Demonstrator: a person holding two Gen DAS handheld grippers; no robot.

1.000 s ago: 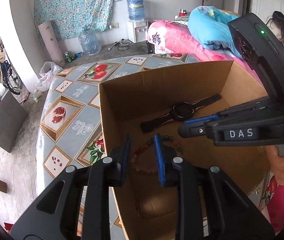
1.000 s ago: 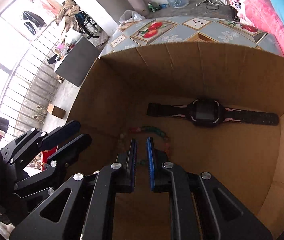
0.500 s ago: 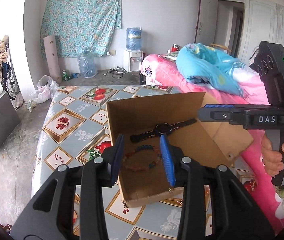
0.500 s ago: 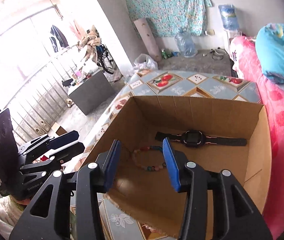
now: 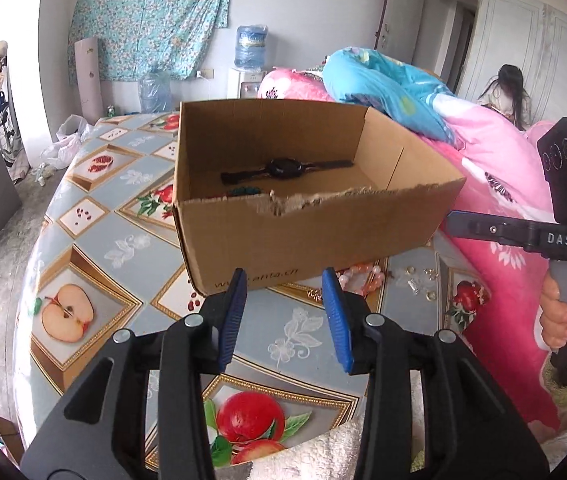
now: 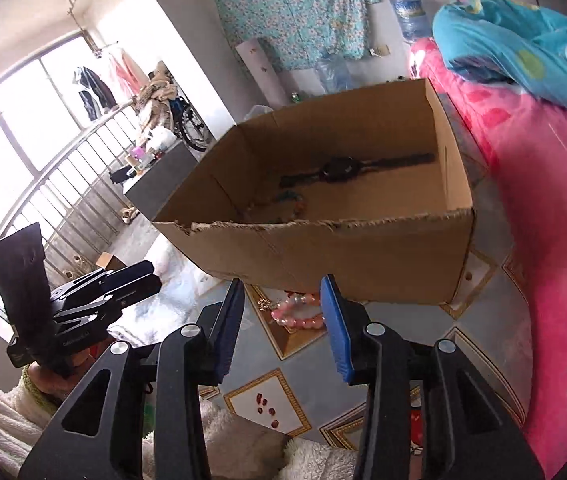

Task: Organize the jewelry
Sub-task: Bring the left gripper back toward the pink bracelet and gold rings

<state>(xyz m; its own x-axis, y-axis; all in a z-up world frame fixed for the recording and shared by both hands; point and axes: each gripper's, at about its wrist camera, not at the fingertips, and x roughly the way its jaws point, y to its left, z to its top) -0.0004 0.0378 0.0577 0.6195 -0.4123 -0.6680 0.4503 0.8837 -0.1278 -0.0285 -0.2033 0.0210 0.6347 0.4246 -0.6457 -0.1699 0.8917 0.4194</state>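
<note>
The left gripper (image 5: 283, 312) hangs in front of the cardboard box (image 5: 307, 240), on its near side, with its blue-padded jaws spread and nothing between them; they have just been opening. The right gripper (image 6: 281, 316) is also on the near side of the box, its jaws apart and empty after closing a little, and in the left wrist view it shows at the box's right, gripped by a hand (image 5: 563, 312). Just beyond the fingertips of both, on the fruit-patterned tablecloth (image 5: 123, 248), a pink beaded bracelet (image 6: 297, 314) lies against the foot of the box's near wall. A few small gold rings (image 5: 419, 276) are scattered on the cloth to the right of that bracelet, near the box's front right corner. Inside the box, a black wristwatch (image 5: 285, 169) lies stretched out flat along the far wall. In front of it, a multicoloured bead bracelet (image 6: 291, 200) rests on the box floor, partly hidden behind the torn near rim. Behind and right of the box lies pink bedding (image 5: 491, 168) with a blue quilt (image 5: 383, 84) heaped on it.
</note>
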